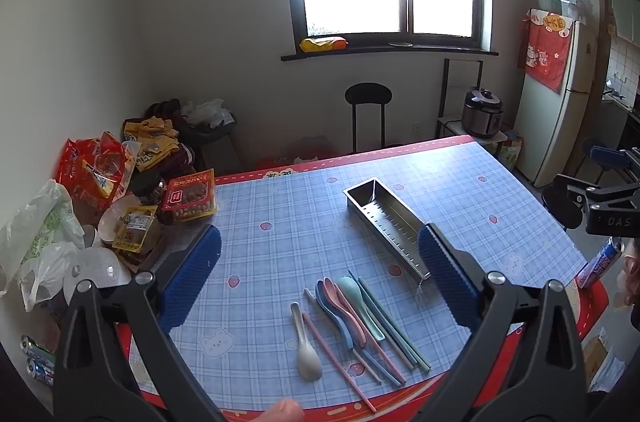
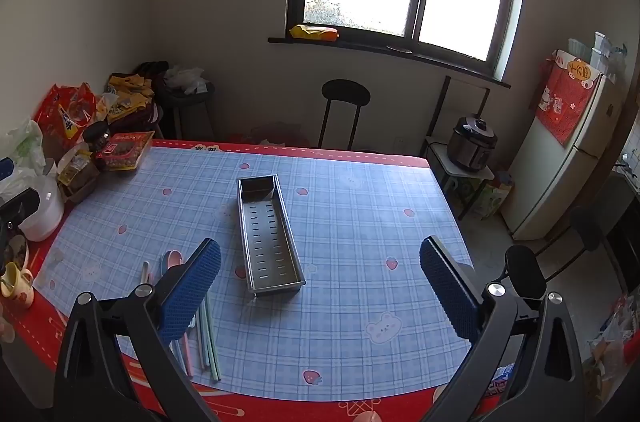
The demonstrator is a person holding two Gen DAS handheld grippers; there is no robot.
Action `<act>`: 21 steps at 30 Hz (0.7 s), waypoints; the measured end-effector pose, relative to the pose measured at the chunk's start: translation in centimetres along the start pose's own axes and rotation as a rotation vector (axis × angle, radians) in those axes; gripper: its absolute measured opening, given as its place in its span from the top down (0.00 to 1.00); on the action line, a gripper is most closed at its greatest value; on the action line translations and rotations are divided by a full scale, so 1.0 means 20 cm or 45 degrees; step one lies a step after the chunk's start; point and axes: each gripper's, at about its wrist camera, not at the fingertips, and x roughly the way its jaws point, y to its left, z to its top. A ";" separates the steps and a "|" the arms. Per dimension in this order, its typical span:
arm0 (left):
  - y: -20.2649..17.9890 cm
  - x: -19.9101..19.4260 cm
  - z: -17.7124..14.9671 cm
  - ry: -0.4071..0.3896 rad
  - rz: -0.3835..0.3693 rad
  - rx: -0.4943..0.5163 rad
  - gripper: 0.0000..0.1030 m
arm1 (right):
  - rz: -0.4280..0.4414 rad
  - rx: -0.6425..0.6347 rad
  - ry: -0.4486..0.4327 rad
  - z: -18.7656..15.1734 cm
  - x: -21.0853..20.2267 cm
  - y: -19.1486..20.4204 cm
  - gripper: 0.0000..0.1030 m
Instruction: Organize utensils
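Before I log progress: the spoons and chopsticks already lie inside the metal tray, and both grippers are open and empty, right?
Not quite. The spoons and chopsticks lie on the tablecloth beside the metal tray, which is empty, as the right wrist view shows. Both grippers are open and empty.

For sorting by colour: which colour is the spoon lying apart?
Pale grey-white spoon, clearest in the left wrist view.

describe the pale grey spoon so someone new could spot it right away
On the blue plaid tablecloth, near the front edge, a row of pastel spoons and chopsticks lies beside the metal tray. The pale grey spoon lies apart at the row's left end, its bowl toward the camera.
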 end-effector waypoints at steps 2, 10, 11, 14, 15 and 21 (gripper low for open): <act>0.00 0.00 0.00 0.001 0.000 -0.001 0.05 | -0.001 0.000 0.000 0.00 0.00 0.00 0.05; 0.01 0.01 -0.01 0.003 0.003 -0.002 0.05 | -0.001 0.003 0.002 -0.01 0.00 0.00 0.05; 0.01 0.01 -0.01 0.003 0.003 -0.002 0.05 | 0.000 0.004 0.002 0.00 0.00 0.01 0.05; 0.01 0.01 -0.01 0.003 0.001 -0.004 0.05 | 0.000 0.003 0.002 -0.01 0.01 0.00 0.05; 0.01 0.01 -0.01 0.003 0.001 -0.005 0.05 | 0.000 0.004 0.002 -0.01 0.01 0.00 0.05; 0.01 0.01 -0.01 0.003 0.002 -0.005 0.05 | 0.000 0.005 0.003 -0.01 0.01 0.00 0.05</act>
